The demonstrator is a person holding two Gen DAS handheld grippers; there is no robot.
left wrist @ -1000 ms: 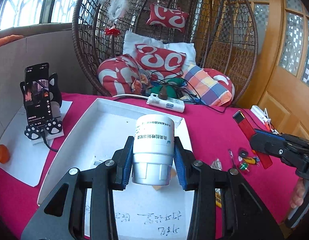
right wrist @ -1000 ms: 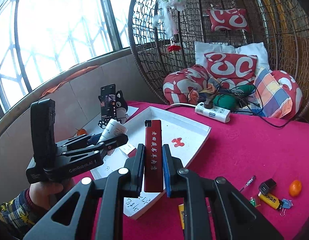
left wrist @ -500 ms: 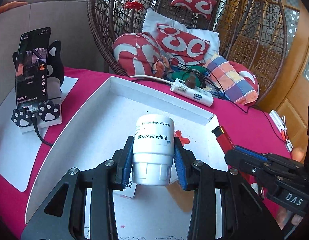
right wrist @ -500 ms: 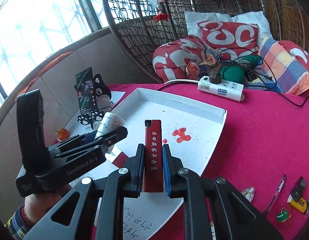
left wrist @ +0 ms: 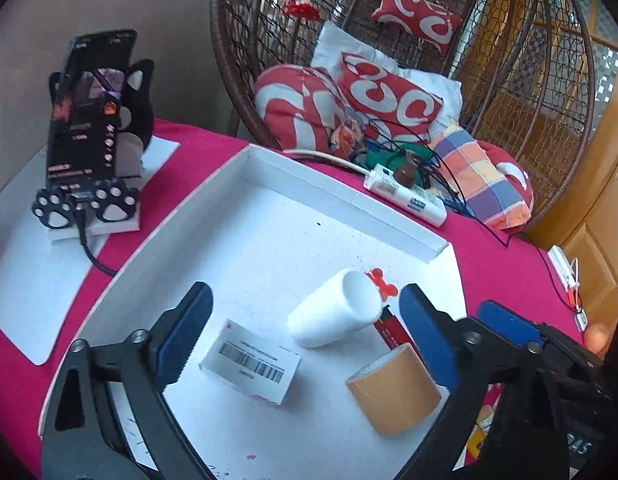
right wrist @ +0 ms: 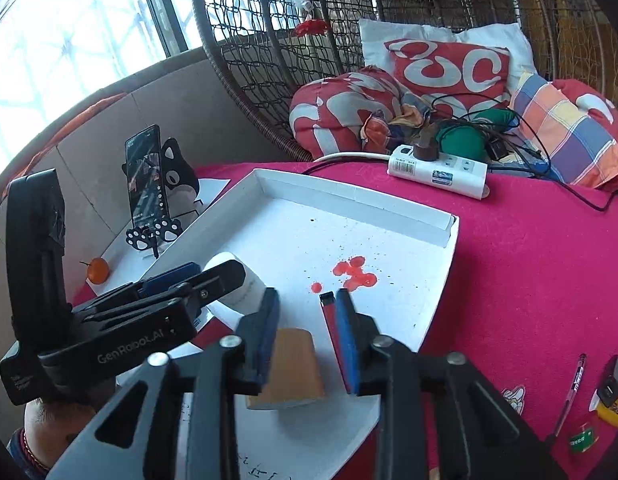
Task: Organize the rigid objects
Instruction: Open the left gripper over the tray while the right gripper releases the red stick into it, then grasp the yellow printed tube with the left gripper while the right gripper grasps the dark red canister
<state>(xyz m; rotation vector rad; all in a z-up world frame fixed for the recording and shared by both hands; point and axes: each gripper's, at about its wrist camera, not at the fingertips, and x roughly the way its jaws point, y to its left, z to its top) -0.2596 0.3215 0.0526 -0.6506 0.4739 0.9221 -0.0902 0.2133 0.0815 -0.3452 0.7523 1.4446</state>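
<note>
White plastic bottle (left wrist: 336, 316) on its side in white shallow tray (left wrist: 269, 184), flat base toward far wall, slim red stick (right wrist: 332, 322) just beside it, tan tape roll (left wrist: 395, 390) and barcoded box (left wrist: 251, 362) nearby

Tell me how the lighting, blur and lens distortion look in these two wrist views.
Left wrist view: even daylight, strong fisheye bending of the white tray rim, dark vignette at the corners; the bottle looks soft and blurred. Right wrist view: the window is blown out to white, the wicker chair curves with the lens, and the tray stays fairly sharp.
</note>
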